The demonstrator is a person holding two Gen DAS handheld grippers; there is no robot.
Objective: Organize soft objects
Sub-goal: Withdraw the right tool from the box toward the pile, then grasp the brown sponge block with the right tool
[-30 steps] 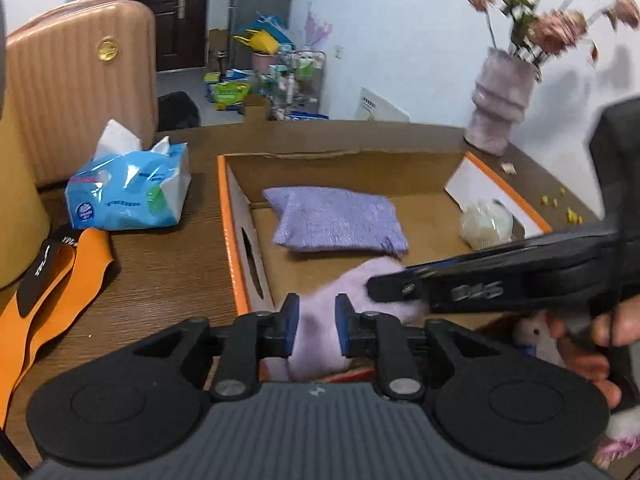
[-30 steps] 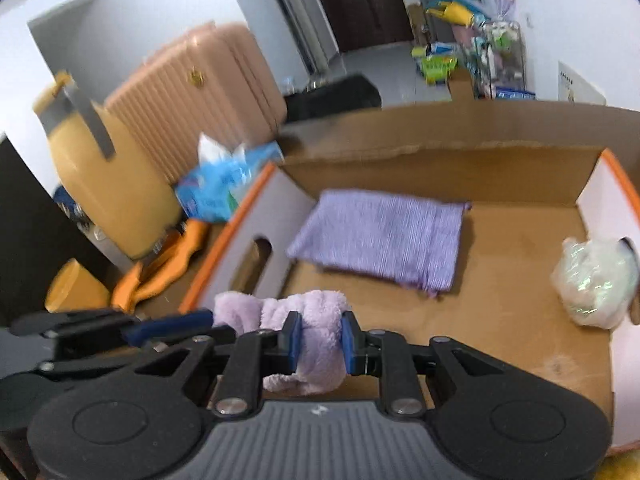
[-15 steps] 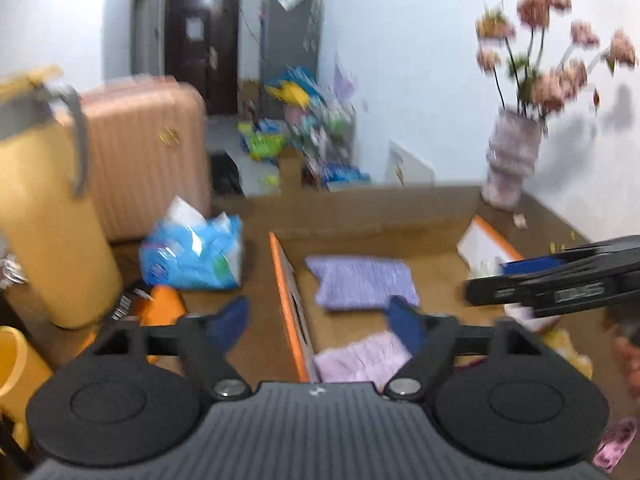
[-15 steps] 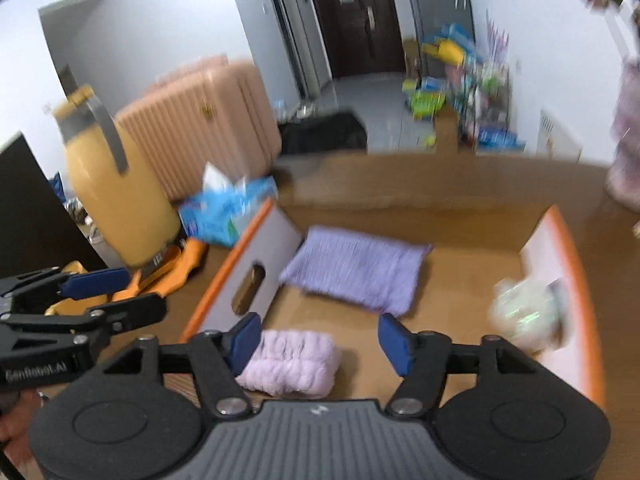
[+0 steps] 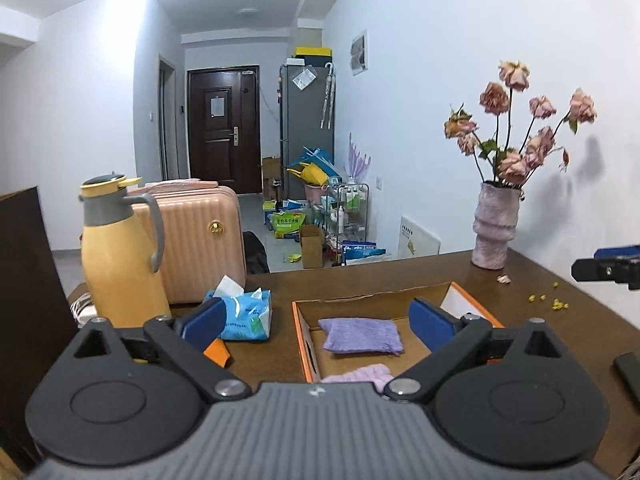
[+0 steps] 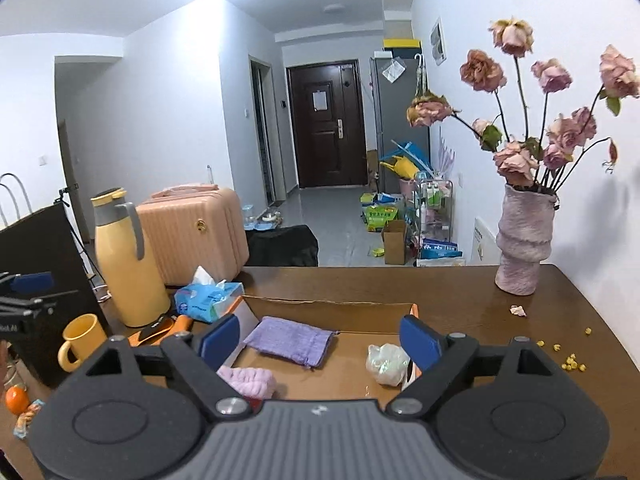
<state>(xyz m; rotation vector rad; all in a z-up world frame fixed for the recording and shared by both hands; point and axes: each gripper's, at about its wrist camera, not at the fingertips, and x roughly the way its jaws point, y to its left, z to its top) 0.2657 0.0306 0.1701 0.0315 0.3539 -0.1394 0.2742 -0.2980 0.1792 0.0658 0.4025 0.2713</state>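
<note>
— Pink terry, was that the nearest thing?
— Yes. The pink headband (image 6: 248, 381) lay at the near left corner of the cardboard box (image 6: 362, 307). My left gripper (image 5: 316, 320) and right gripper (image 6: 320, 340) had just been opening, jaws wide, nothing between them.
— How would it handle?
— Light and limp, I judged; pinch a bunched fold mid-band. Beyond it, the lilac pouch (image 6: 290, 340) lay flat toward the box's far left, equally floppy; the white bundle (image 6: 386, 362) sat by the right wall.
— Any writing?
— The blue tissue pack (image 6: 208, 298), past the box's left side on the desk (image 6: 460, 292), had print too small to read.
</note>
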